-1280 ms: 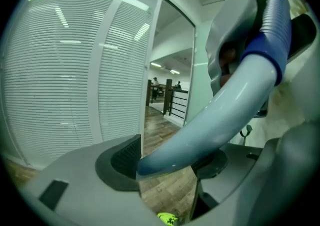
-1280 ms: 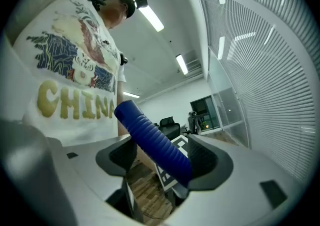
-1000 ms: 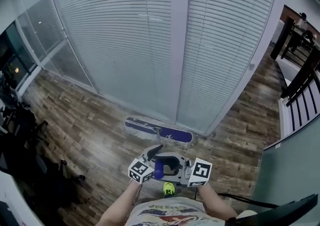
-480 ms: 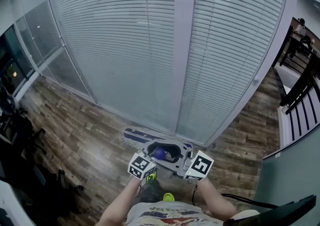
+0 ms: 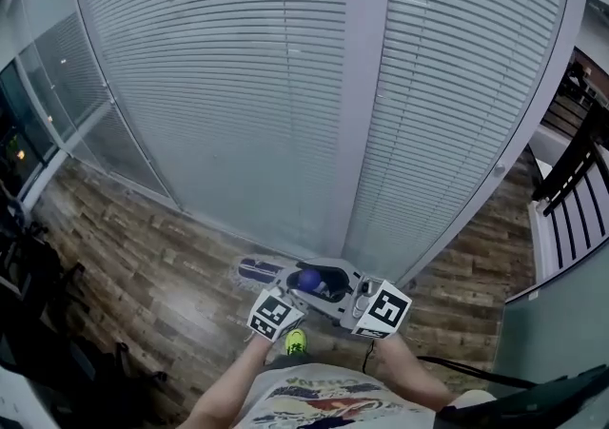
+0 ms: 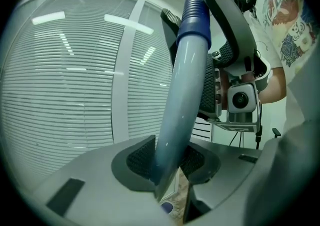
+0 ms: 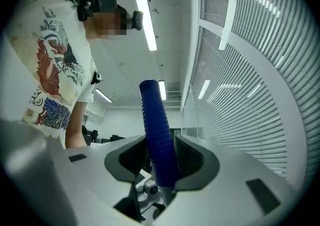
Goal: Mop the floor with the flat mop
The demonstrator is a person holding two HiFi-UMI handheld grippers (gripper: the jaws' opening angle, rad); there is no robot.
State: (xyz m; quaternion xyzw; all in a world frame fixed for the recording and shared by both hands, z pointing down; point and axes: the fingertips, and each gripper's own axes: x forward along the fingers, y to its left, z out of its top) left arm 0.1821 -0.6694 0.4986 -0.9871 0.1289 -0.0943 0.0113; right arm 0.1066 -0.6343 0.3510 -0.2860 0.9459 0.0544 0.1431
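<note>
Grey jaws just closed in: right gripper clamps the blue ribbed grip, left gripper the pale shaft below it. Long axis slopes forward and down to the mop head, just beside the blinds.

Left gripper low in front, jaws just then closing, pads pressed on the pale mop handle, handle rose tilted to a blue ribbed grip, right gripper clamped higher on it, slatted blinds behind, person's printed shirt at right.
</note>
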